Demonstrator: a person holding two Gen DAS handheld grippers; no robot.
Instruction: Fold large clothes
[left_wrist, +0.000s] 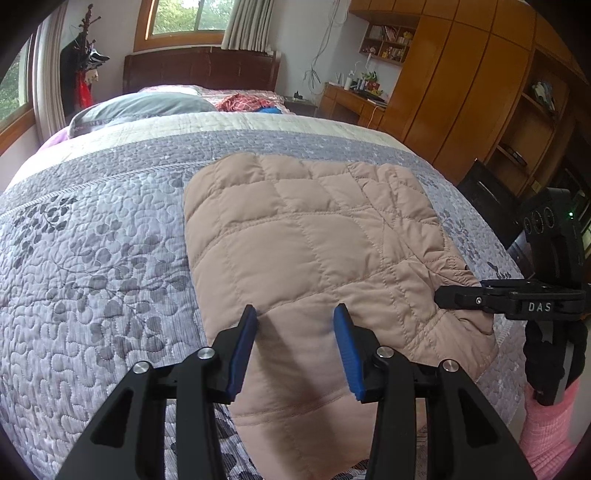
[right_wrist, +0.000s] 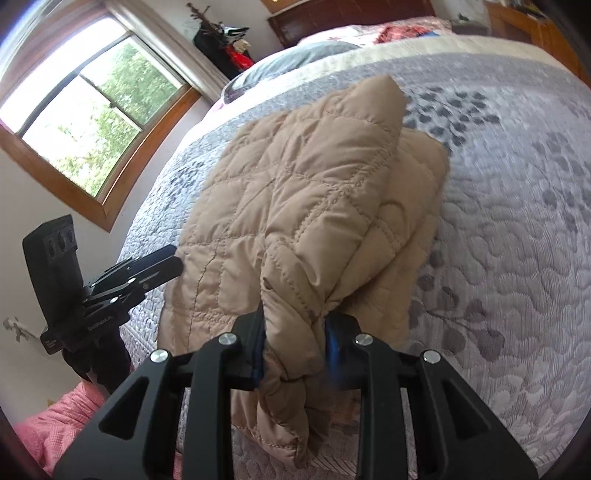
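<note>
Tan quilted jacket (left_wrist: 314, 236) folded on a grey leaf-print quilt (left_wrist: 96, 258), bedroom around it.

The bed has a dark headboard (left_wrist: 201, 68), a grey pillow (left_wrist: 144, 105) and a red cloth (left_wrist: 245, 101) at its far end; windows (right_wrist: 92, 110) on one side, wooden wardrobes (left_wrist: 461, 92) and a cluttered desk (left_wrist: 351, 98) on the other. The left gripper (left_wrist: 295, 314) hovers spread above the jacket's near edge. The right gripper (right_wrist: 295, 325) pinches a bunched fold of the jacket, lifting it off the rest.
</note>
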